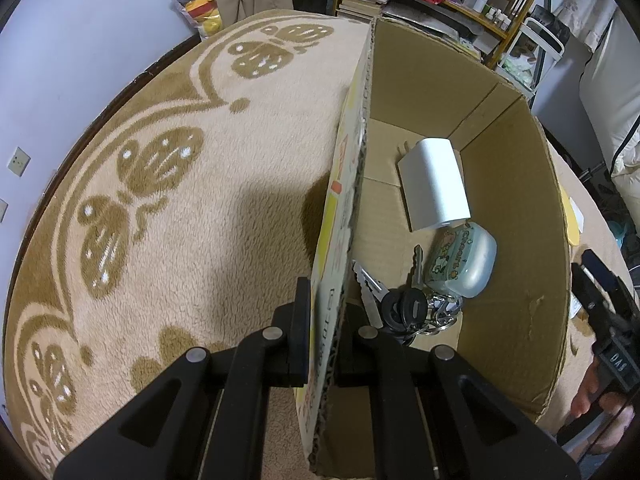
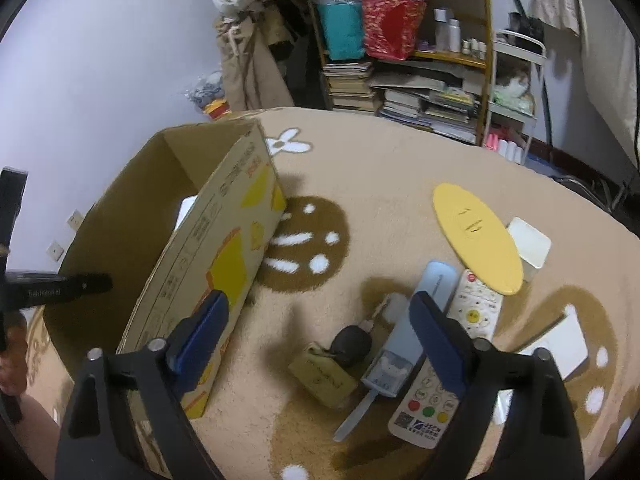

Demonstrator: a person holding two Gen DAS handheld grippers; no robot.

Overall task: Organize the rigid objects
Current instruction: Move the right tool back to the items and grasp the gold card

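We hold the left gripper (image 1: 322, 332) pointed steeply down, its jaws closed tight on the near wall of the cardboard box (image 1: 516, 208), one finger outside against the printed face and one inside. The box stands open on the patterned carpet (image 1: 168, 208). On its floor lie a white charger block (image 1: 434, 184), a pale green case with cartoon print (image 1: 464, 264) just beside it, and a bunch of keys (image 1: 400, 300) touching the case.

Our right gripper (image 2: 324, 336) tilts down over the carpet to the right of the box, jaws spread wide with nothing between the blue pads (image 2: 438, 344). Below them lie a dark round object (image 2: 352, 344), a tan tag (image 2: 324, 376), a light blue scraper-like tool (image 2: 404, 344) and a white remote (image 2: 428, 404). Farther off sit a second white remote (image 2: 478, 308), a yellow oval lid (image 2: 476, 236) and a white container (image 2: 530, 246).
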